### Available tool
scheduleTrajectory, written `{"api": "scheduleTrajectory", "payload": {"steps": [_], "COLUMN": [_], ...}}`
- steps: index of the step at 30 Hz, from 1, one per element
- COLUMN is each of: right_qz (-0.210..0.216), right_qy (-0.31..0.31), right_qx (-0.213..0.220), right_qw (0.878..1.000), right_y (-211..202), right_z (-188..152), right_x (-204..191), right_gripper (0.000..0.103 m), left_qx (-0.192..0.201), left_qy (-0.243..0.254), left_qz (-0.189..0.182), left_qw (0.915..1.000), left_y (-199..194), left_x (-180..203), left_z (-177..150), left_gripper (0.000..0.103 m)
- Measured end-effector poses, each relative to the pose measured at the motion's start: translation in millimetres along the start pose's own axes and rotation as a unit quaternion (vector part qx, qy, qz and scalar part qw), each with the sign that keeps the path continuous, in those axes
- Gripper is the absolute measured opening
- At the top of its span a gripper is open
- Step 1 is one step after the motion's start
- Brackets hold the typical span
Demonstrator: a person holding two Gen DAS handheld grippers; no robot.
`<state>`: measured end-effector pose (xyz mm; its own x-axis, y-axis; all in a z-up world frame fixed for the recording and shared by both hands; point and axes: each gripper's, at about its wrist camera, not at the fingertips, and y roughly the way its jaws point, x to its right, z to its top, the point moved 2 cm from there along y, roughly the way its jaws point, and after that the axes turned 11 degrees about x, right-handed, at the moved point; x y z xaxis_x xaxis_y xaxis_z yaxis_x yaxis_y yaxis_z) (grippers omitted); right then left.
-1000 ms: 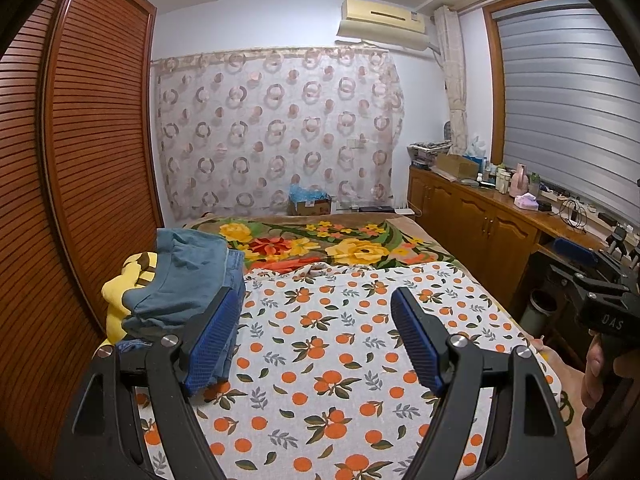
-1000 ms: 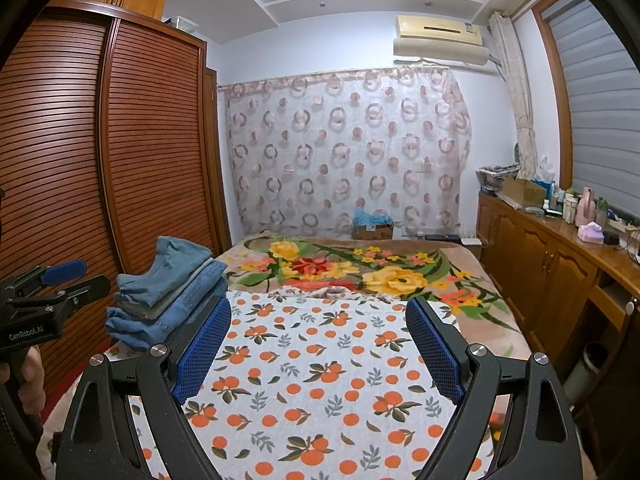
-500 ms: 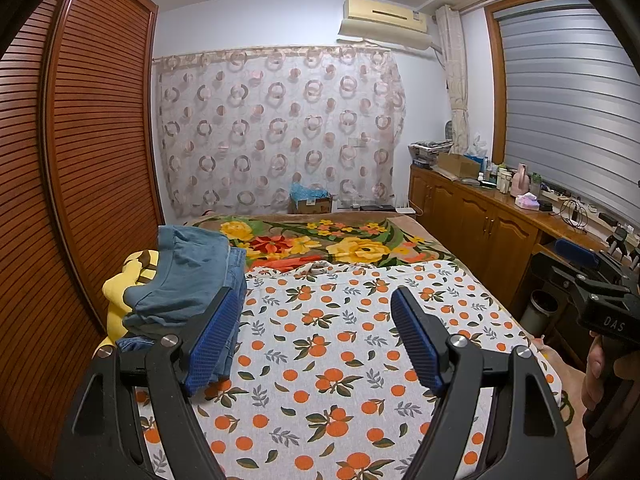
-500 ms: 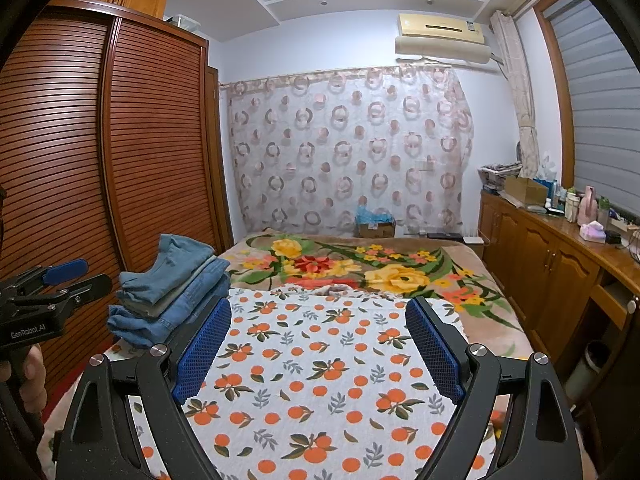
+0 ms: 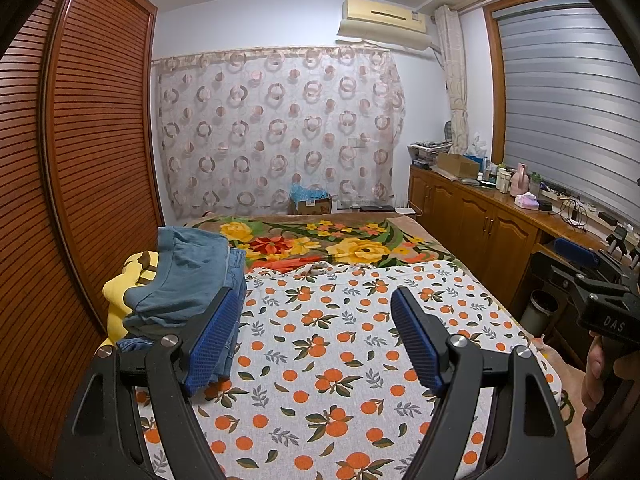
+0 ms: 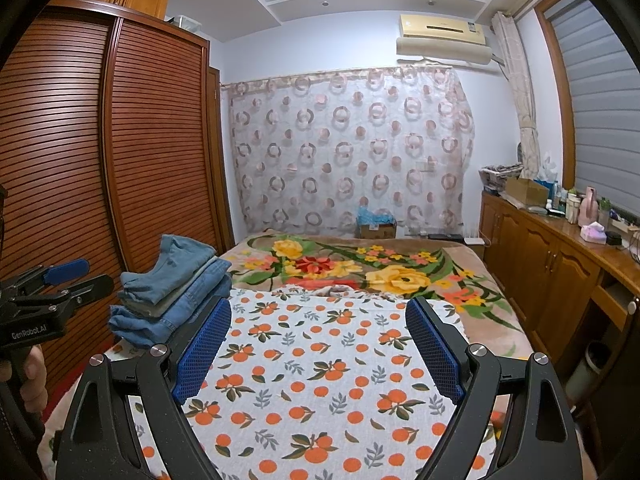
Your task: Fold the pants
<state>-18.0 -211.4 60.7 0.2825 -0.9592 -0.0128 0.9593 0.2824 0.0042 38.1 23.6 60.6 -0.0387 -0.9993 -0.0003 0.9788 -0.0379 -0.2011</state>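
Observation:
A stack of folded blue denim pants [image 5: 188, 284] [image 6: 176, 284] lies at the left edge of the bed, on a yellow cushion [image 5: 120, 292]. My left gripper [image 5: 316, 300] hovers open over the orange-print sheet [image 5: 320, 352], with its left pad just in front of the stack and nothing between the pads. Over the same sheet [image 6: 316, 364] my right gripper [image 6: 320, 312] stands open and holds nothing; the stack is to its left. Each gripper appears in the other's view, held by a hand at the frame's edge.
A louvred wooden wardrobe [image 6: 120, 160] runs along the left of the bed. A floral blanket [image 5: 340, 244] covers the far half. Low wooden cabinets [image 6: 552, 264] with clutter on top line the right wall. A cardboard box [image 6: 376, 228] stands by the curtain.

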Motion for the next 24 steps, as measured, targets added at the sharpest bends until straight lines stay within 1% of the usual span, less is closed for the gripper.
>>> {"api": "scheduleTrajectory", "payload": {"steps": [24], "right_qz": [0.0], "right_qy": [0.0], "right_qx": [0.0], "right_qw": [1.0], "right_y": [0.5], "right_z": [-0.8], "right_x": [0.5], "right_gripper": [0.09], "left_qx": [0.0], "left_qy": [-0.001], "left_qz": [-0.002], "left_qw": [1.0], "left_y": [-0.2], "left_x": [-1.2], "left_z": [-1.3], "left_gripper": [0.079]}}
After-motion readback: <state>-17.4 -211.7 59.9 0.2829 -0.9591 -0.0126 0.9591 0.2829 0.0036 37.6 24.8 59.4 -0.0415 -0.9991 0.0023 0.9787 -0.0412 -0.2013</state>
